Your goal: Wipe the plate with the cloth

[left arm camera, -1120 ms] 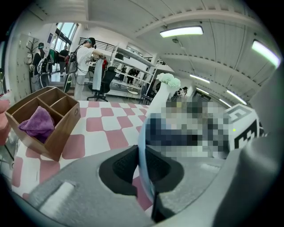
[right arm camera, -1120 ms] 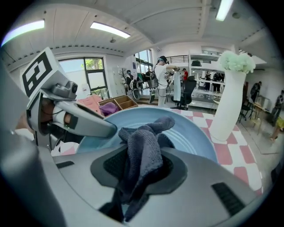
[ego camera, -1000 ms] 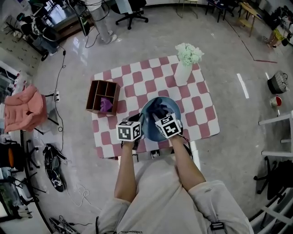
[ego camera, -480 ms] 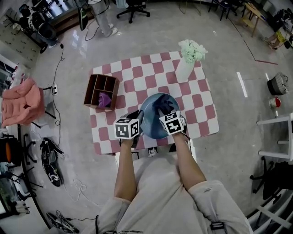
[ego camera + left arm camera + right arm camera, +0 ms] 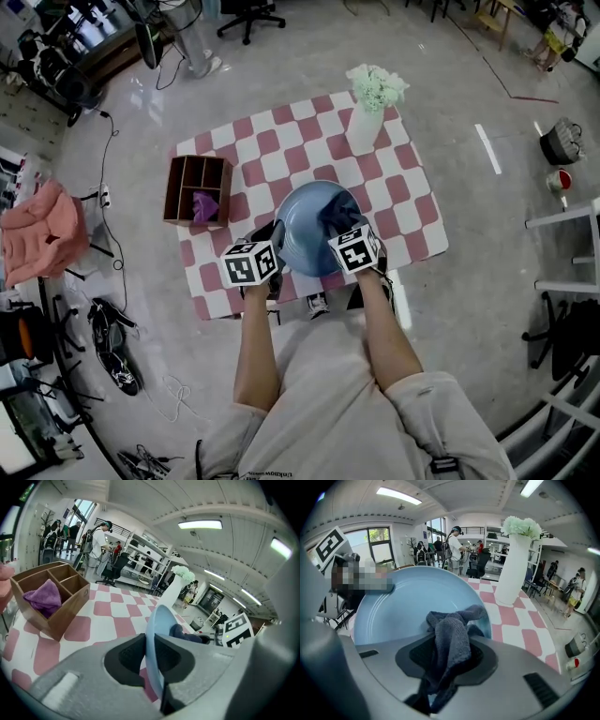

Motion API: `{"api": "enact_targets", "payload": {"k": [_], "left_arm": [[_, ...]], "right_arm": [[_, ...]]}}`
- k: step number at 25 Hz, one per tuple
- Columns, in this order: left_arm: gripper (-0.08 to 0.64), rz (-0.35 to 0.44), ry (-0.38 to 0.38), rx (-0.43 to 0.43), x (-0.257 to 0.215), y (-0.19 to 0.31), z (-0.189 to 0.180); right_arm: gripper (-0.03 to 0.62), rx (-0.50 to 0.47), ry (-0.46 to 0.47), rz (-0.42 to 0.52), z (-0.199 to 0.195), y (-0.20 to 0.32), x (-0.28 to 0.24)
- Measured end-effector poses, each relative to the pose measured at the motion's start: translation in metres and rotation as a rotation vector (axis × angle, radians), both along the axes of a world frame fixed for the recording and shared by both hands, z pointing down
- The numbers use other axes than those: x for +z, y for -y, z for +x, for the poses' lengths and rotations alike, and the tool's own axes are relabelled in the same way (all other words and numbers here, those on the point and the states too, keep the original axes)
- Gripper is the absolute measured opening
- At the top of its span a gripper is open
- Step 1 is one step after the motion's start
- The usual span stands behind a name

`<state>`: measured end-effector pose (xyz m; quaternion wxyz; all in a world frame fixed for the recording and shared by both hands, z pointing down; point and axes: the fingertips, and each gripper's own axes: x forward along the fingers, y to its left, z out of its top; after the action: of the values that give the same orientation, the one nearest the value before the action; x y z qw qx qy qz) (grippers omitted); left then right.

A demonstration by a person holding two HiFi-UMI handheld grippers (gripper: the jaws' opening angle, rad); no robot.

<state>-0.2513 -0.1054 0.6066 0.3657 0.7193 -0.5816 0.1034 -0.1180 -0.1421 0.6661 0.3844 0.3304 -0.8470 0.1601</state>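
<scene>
Left gripper [image 5: 152, 658] clamped on plate [image 5: 302, 234] rim. Right gripper [image 5: 447, 660] pinching cloth [image 5: 452, 630] — it has slid from plate's middle toward the right edge; wiping looks under way.

The cloth [image 5: 451, 637] disappears downward between the right gripper [image 5: 446, 663] jaws.

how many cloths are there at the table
2: a dark cloth shut in the right gripper's jaws against the blue plate, and a purple cloth in one compartment of the wooden box. More could be hidden.
</scene>
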Motion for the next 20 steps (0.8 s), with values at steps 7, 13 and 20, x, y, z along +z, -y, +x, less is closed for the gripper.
{"api": "enact_targets", "payload": {"k": [7, 13, 20], "left_arm": [[0.041, 0.037, -0.059, -0.039, 0.0, 0.007, -0.004], [0.041, 0.099, -0.085, -0.041, -0.019, 0.013, 0.001], [0.041, 0.171, -0.076, -0.046, -0.047, 0.011, 0.0]], "right_arm": [[0.121, -0.016, -0.032, -0.036, 0.013, -0.027, 0.011], [0.121, -0.09, -0.02, -0.011, -0.014, -0.042, -0.009], [0.121, -0.201, 0.029, 0.096, -0.055, -0.049, -0.053]]}}
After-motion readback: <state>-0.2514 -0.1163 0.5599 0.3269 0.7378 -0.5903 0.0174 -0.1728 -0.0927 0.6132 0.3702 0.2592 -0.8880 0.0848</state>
